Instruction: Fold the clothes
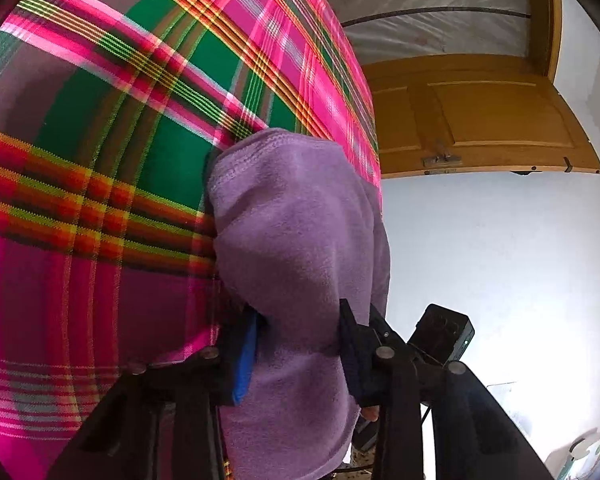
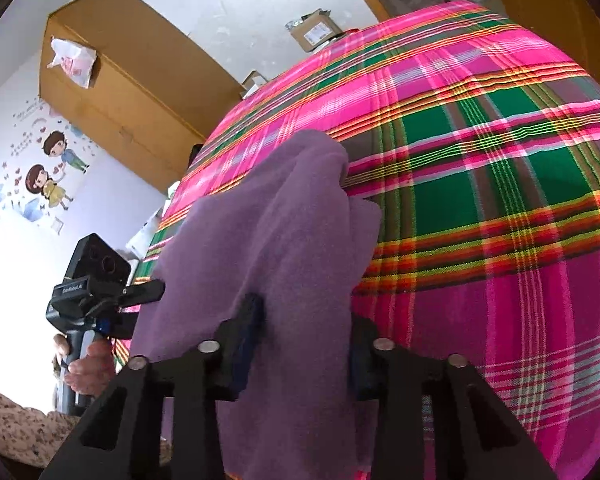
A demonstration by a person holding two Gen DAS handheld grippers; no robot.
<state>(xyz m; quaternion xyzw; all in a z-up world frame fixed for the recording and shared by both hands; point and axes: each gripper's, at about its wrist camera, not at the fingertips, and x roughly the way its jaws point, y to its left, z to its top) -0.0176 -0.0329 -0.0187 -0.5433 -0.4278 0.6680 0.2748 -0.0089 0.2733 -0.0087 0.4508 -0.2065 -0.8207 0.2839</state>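
Purple fleece cloth lies bunched at the edge of a surface covered with a bright pink, green and orange plaid sheet, and both grippers have it between their jaws. In the left wrist view the left gripper clamps a thick fold of the fleece, its blue-padded fingers pressing the fabric from either side, with the cloth rising ahead onto the plaid. In the right wrist view the right gripper is likewise clenched on another bunched part of the same cloth, which drapes up and over the sheet's edge. The left gripper's body also shows at the lower left of that view, a person's hand wrapped around its handle. Behind stand a wooden door, a wooden cabinet, cardboard boxes and a wall with cartoon stickers.
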